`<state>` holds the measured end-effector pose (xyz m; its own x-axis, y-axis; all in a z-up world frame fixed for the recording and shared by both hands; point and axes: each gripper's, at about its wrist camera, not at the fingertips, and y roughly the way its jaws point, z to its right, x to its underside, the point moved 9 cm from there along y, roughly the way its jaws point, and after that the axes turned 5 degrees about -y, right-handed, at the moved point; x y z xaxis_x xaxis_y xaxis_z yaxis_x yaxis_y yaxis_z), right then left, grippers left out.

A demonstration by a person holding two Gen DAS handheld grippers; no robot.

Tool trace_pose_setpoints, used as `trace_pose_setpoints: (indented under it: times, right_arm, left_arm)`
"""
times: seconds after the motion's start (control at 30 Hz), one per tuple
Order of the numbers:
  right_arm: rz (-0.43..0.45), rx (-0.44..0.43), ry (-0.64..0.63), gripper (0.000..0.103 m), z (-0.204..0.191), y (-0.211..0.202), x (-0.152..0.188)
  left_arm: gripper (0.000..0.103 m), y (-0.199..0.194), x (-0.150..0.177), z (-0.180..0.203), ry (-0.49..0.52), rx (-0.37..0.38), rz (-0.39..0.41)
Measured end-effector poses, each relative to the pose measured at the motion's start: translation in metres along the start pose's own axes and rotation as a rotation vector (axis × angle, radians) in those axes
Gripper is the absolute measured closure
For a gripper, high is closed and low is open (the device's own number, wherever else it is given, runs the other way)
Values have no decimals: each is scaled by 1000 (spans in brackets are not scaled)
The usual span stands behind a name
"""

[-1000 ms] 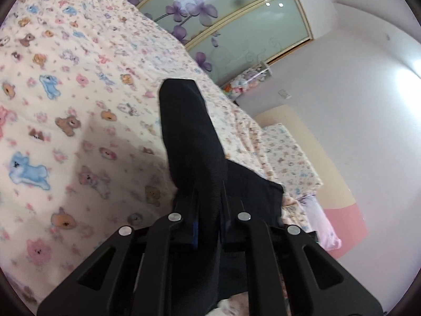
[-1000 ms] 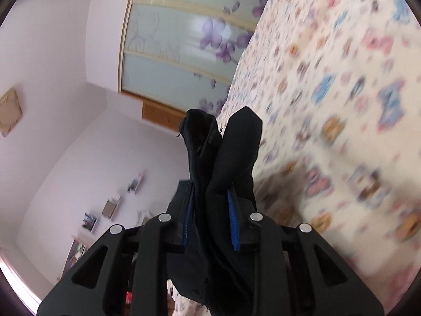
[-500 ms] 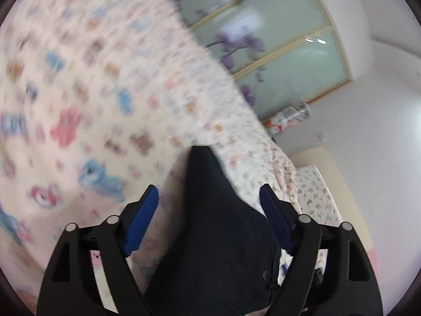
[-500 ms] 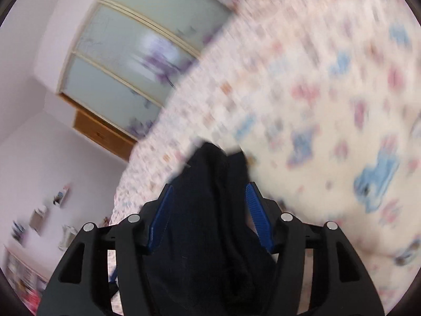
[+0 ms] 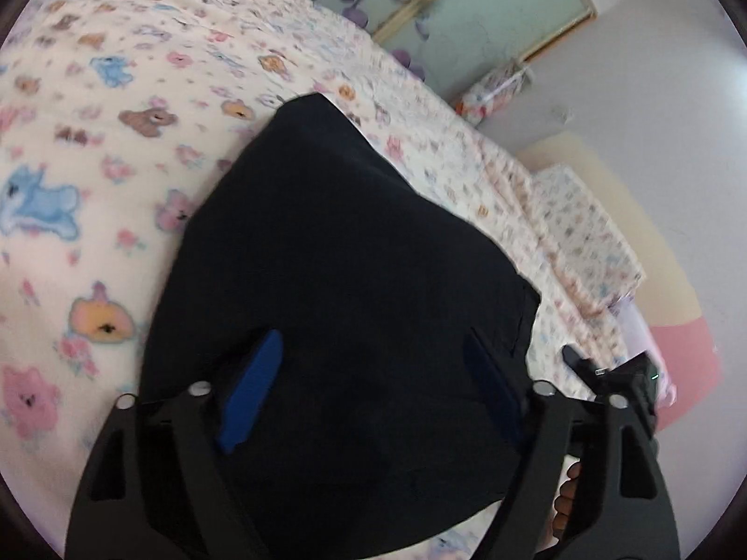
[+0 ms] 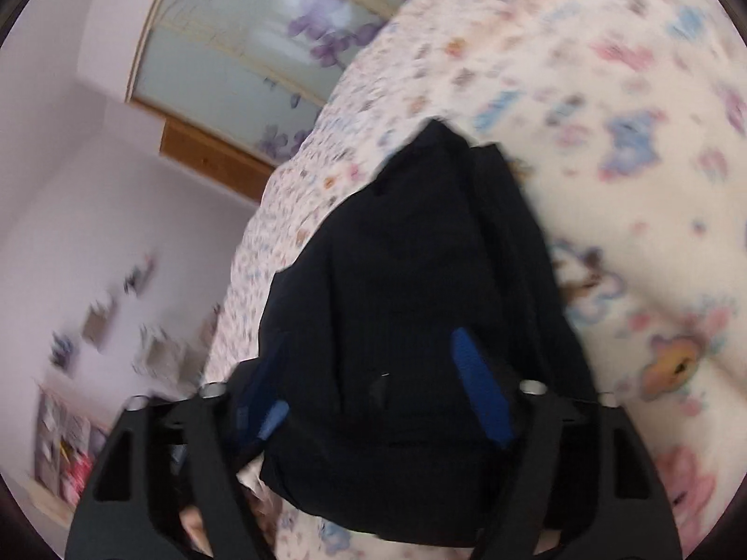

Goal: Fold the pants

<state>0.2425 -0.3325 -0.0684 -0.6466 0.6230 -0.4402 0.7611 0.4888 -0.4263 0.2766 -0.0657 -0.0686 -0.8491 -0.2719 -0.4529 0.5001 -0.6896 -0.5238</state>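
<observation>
Both grippers have let go: the left gripper (image 5: 373,373) and right gripper (image 6: 373,368) now stand wide open above the black pants (image 5: 345,280). The pants lie folded on the bedspread (image 5: 93,163), so that fold looks done

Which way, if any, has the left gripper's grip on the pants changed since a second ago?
Yes. The left gripper has opened, releasing the pants onto the bedspread.

The black soft-fabric pants (image 5: 345,280) lie folded into a compact, roughly trapezoid bundle on the bed, narrowing toward the far end. In the right wrist view the pants (image 6: 420,308) show stacked layers with uneven far edges.
</observation>
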Motion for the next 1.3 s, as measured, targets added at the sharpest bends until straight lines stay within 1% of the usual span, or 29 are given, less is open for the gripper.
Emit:
trace_pose_setpoints:
  times: [0.03, 0.07, 0.13, 0.17, 0.2, 0.23, 0.27, 0.3, 0.33, 0.43, 0.47, 0.53, 0.6, 0.67, 0.77, 0.8, 0.9, 1.0, 1.07, 1.2, 1.23, 1.3]
  right_arm:
    - [2, -7, 3, 37, 2, 1, 0]
    - [4, -11, 0, 36, 3, 1, 0]
    - [11, -4, -30, 36, -1, -1, 4]
    - [16, -4, -42, 36, -3, -8, 10]
    - [20, -6, -49, 35, -7, -13, 14]
    - [22, 7, -55, 33, -10, -18, 15]
    - [28, 33, -69, 24, -13, -23, 15]
    - [40, 57, -94, 23, -14, -35, 15]
    - [69, 77, -138, 23, -23, -48, 14]
    - [124, 103, -226, 22, -45, -76, 16]
    - [130, 104, -246, 20, -51, -84, 20]
    - [131, 125, -293, 16, -58, -96, 32]
    - [130, 177, -372, 11, -65, -105, 51]
    - [128, 222, -443, 9, -70, -110, 67]
    - [146, 292, -565, 4, -80, -116, 93]
    - [165, 318, -607, 2, -83, -120, 103]
    - [219, 374, -681, 1, -87, -134, 123]
    - [255, 421, -705, 1, -87, -141, 136]
    - [266, 433, -702, 1, -85, -142, 140]
    - [302, 479, -699, 1, -82, -143, 149]
    - [302, 479, -699, 1, -82, -143, 149]
    - [321, 506, -728, 1, -84, -140, 152]
  left_arm:
    - [24, 0, -1, -2, -11, 21, 15]
    - [24, 0, 0, -3, -14, 26, 19]
    - [23, -1, 1, 1, 5, 13, 18]
    - [21, -6, 4, 4, 17, 4, 22]
    - [17, -15, 6, 7, 29, -19, 37]
    - [5, -19, 8, 12, 40, -45, 57]
    - [3, -27, 10, 14, 59, -69, 85]
    - [3, -43, 15, 20, 106, -92, 129]
    - [2, -54, 18, 25, 144, -112, 157]
    - [2, -87, 35, 35, 306, -244, 247]
    - [2, -96, 42, 36, 346, -274, 257]
    - [2, -111, 58, 42, 434, -361, 275]
    - [2, -120, 72, 45, 481, -398, 280]
    - [2, -126, 90, 49, 506, -401, 278]
    - [2, -132, 110, 46, 509, -381, 281]
    - [2, -131, 114, 46, 510, -379, 286]
    - [2, -132, 125, 44, 525, -396, 310]
    - [2, -136, 131, 44, 556, -405, 351]
    - [2, -138, 132, 46, 565, -401, 374]
    - [2, -136, 133, 41, 558, -400, 369]
    - [2, -135, 133, 39, 550, -404, 363]
    - [2, -134, 133, 38, 544, -396, 359]
